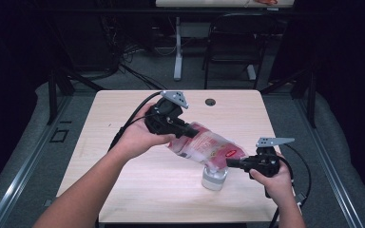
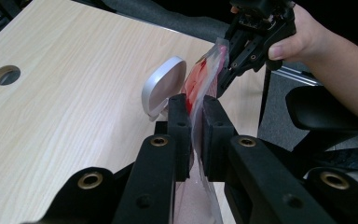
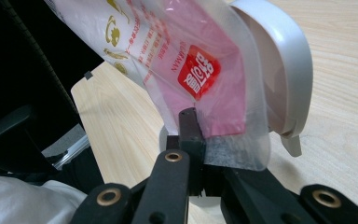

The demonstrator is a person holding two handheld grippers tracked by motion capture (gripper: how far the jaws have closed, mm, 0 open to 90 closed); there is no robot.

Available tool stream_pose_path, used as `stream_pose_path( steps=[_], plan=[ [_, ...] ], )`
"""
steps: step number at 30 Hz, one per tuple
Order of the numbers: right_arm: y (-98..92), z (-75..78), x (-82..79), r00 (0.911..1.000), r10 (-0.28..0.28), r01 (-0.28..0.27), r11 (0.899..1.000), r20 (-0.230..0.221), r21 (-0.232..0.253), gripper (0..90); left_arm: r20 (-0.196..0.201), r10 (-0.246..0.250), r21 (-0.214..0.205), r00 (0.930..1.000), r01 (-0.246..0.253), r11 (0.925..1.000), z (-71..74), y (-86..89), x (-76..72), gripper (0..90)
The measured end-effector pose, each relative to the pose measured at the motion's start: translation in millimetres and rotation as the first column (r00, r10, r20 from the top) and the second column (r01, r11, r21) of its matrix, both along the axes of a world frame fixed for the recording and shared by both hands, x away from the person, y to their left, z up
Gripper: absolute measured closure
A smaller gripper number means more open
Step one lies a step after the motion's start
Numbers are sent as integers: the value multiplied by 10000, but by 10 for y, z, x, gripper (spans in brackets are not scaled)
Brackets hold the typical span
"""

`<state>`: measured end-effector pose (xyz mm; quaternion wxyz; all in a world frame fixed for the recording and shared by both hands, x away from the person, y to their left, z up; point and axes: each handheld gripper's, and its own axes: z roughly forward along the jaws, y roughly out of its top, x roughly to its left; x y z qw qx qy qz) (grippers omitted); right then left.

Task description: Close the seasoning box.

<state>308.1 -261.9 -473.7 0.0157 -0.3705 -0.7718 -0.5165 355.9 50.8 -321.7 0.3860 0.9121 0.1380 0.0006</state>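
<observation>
A pink and white printed plastic bag (image 1: 204,145) is stretched in the air between my two grippers, sloping down to the right. My left gripper (image 1: 185,129) is shut on its upper left end; in the left gripper view the pads (image 2: 179,121) pinch the thin bag (image 2: 200,79) edge. My right gripper (image 1: 231,164) is shut on the lower right corner, where the bag (image 3: 186,56) carries a red label. Just under that corner a small whitish container (image 1: 215,179) stands on the table, its rounded white lid (image 3: 279,70) flipped up beside the bag. The same lid (image 2: 163,86) shows behind the left jaws.
The light wooden table (image 1: 123,156) has a cable hole (image 1: 210,101) near its far edge. Black cables trail from both grippers. A dark chair (image 1: 230,42) and a desk leg (image 1: 177,47) stand beyond the table.
</observation>
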Motion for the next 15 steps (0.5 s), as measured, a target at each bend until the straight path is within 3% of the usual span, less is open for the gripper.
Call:
stream_pose_path(
  steps=[15],
  plan=[
    [-74, 12, -16, 9998, -194, 194, 9998, -52, 78, 900, -30, 111, -93, 9999, -111, 9999, -28, -40, 11, 832]
  ],
)
